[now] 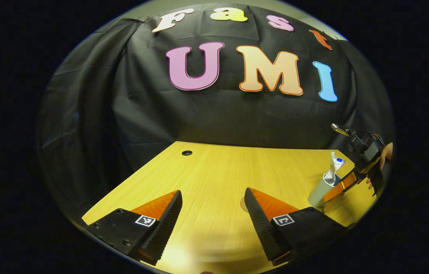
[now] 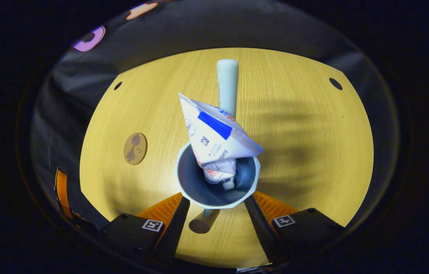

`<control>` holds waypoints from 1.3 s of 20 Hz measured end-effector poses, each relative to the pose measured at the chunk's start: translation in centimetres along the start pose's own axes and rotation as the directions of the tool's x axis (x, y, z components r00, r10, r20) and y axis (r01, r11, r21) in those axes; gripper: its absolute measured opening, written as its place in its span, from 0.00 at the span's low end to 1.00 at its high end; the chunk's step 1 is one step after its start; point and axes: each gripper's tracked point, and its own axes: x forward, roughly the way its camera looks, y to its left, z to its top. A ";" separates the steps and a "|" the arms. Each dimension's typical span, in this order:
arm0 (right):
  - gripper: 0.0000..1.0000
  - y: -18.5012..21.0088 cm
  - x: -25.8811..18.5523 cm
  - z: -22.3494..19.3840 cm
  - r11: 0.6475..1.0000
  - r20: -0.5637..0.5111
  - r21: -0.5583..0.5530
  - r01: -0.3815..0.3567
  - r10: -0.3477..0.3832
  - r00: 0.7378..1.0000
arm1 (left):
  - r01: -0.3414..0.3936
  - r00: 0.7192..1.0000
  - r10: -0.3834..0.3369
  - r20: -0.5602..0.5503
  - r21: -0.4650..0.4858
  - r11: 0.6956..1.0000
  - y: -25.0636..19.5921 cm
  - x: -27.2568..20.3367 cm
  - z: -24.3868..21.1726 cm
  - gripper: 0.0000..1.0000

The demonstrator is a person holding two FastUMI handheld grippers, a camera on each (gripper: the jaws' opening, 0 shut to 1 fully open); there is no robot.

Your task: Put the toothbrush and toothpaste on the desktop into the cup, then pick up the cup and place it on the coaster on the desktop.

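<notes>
Plainly found the left gripper with its jaws spread wide and nothing between them but a bare stretch of the yellow wood-grain desktop. Noted a small round dark hole in that desktop well ahead of the jaws, a little to the left-finger side. Caught a sliver of the round brown cork coaster peeking out just beside the right finger's tip. Saw, far off to the right of those jaws, the tall pale grey-blue cup standing with the crumpled white toothpaste tube with a blue stripe poking out of its top, and the right gripper close against it, held by a hand. From the right gripper view, looked down into the cup sitting squarely between the right gripper's jaws, one finger on either side of it just under the rim; could not tell whether both fingers pressed on it. Found the toothpaste tube cap-down inside the cup, its flat end fanning upward. Made out a pale mint-green rod-shaped toothbrush straight ahead beyond the tube; could not tell whether in the cup or flat on the desktop. Spotted the coaster bare, left of the jaws and apart from the cup.
</notes>
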 end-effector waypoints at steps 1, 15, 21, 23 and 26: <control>0.86 -0.2 0.1 0.1 1.000 0.000 0.001 0.007 -0.007 1.000 | -0.001 1.000 0.001 0.000 0.000 1.000 0.2 0.1 0.0 0.95; 0.23 0.2 -0.3 -0.9 0.997 -0.030 -0.071 0.026 -0.028 0.999 | 0.034 0.999 -0.034 -0.005 0.004 0.999 0.8 1.3 0.1 0.94; 0.23 3.4 -0.6 -0.6 0.998 -0.010 -0.059 -0.030 0.030 1.000 | 0.058 0.998 -0.058 -0.018 0.009 0.998 1.0 1.9 0.0 0.95; 0.22 4.5 -0.5 -0.3 0.997 -0.007 -0.059 -0.041 0.041 0.999 | 0.062 0.998 -0.062 -0.018 0.012 0.998 1.4 2.1 0.0 0.95; 0.23 5.8 -1.2 0.1 0.996 0.003 -0.071 -0.054 0.054 0.999 | 0.064 0.998 -0.063 -0.020 0.013 0.998 2.4 2.3 0.0 0.94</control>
